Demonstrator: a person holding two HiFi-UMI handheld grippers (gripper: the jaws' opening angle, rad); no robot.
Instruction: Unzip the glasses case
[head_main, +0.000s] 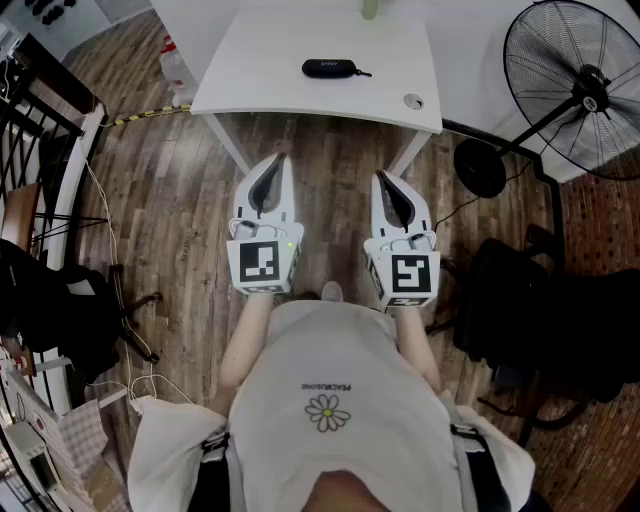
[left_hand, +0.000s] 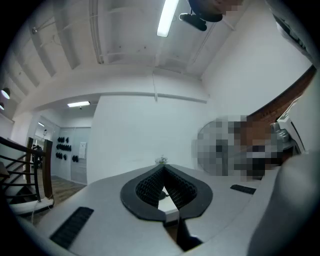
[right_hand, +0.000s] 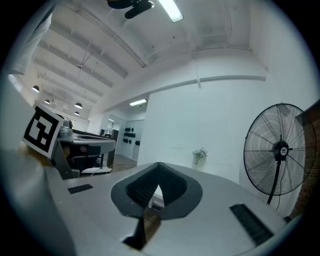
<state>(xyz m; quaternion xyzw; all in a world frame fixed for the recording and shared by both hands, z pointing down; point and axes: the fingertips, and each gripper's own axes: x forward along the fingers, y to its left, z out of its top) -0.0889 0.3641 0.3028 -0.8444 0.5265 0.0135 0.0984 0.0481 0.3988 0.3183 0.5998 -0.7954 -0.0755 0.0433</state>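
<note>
Two grippers, both closed tight on nothing. I'm holding my left gripper (head_main: 281, 160) and right gripper (head_main: 381, 178) level, short of the surface's (head_main: 250, 70) near edge, ready to approach the glasses case (head_main: 330, 68) lying untouched midway between its side edges.

shirt (head_main: 300, 350): one small upside-down print line above a daisy (head_main: 327, 411), too small to read
glasses case (head_main: 330, 68): pale mark, unreadable
left gripper (head_main: 282, 160) cube: square black-white marker
right gripper (head_main: 381, 180) cube: same
</note>
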